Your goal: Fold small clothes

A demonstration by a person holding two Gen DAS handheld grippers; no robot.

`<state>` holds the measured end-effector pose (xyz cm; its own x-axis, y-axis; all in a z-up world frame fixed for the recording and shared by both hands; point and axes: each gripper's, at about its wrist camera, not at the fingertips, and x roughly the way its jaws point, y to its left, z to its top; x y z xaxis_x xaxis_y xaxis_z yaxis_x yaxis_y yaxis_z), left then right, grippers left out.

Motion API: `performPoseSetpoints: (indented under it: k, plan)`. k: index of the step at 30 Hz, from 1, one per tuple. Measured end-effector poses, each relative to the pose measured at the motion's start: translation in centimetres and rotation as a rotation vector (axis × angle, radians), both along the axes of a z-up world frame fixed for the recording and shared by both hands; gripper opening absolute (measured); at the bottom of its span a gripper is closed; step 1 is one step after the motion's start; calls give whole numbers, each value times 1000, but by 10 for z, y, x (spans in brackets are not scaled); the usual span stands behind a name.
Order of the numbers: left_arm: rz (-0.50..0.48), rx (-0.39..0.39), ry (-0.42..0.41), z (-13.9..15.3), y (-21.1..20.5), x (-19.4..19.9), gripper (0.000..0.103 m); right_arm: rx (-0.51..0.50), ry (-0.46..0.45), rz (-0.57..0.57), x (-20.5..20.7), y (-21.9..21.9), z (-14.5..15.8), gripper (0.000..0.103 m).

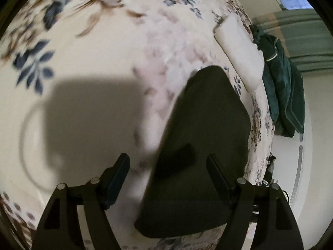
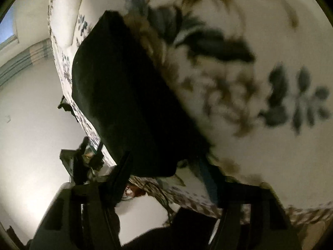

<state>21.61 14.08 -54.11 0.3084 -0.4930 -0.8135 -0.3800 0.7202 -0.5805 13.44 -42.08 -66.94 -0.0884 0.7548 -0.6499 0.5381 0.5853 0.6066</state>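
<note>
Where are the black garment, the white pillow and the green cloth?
Black garment [image 1: 208, 125], left wrist view, middle of its flat top.
White pillow [image 1: 239, 48], left wrist view, its top face.
Green cloth [image 1: 285, 87], left wrist view, hanging folds.

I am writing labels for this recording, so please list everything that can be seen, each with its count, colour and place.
folded garment: one, black, flat on the bed near its edge.
bedspread: one, cream with blue and brown flowers, covering the bed.
pillow: one, white, at the bed's far edge.
dark green cloth: one pile, hanging beside the bed past the pillow.
curtain: one, green and tan striped, by the wall.
left gripper: one, black, jaws open above the garment, holding nothing.
right gripper: one, black, jaws apart in this blurred view, at the garment's near corner.
</note>
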Motion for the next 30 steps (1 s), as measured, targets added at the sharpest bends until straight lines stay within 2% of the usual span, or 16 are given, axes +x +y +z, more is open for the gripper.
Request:
performPoseSetpoints:
  k: [2,6,9,10,12,15,19,20,21,22,23,24,27,30]
  plan:
    - [7,3,7,-1,-2,-2,74,-84,-43,-8,-4,7,10,11]
    - [5,-3,-14,3,-3,0,74,-221,-150,-28,-8,15,57,9]
    - [-6,-13,-23,4,-3,0,74,-287,-177,-10,-10,8,79,6]
    - [-11,-14,-24,3,-2,-1,74,-312,-173,-6,-12,8,79,2]
    - [-22,-16,-24,1,-4,0,74,-376,-150,-20,-15,-11,63,2]
    - [-29,-18,-23,-1,-4,0,74,-380,-106,-49,-20,-26,38,2]
    - [-31,-35,-32,-1,-4,-2,74,-324,-107,-48,-16,-20,32,3]
    - [-36,-41,-33,-3,-4,-2,74,-309,-115,-30,-13,-21,34,10]
    - [-41,-44,-33,-4,-5,-2,74,-302,-99,-7,-12,-24,35,24]
    - [-47,-49,-34,-7,-5,-1,74,-299,-84,1,-9,-26,33,34]
    - [-52,-59,-37,-9,-6,1,74,-282,-78,-5,-8,-33,32,54]
    - [-56,-71,-45,-12,-6,3,74,-239,-95,-31,-4,-39,32,68]
    - [-79,-102,-80,-22,-9,13,74,-89,-151,-54,14,-43,13,71]
    - [-99,-170,-107,-33,-13,26,78,41,-147,-20,40,-33,-28,71]
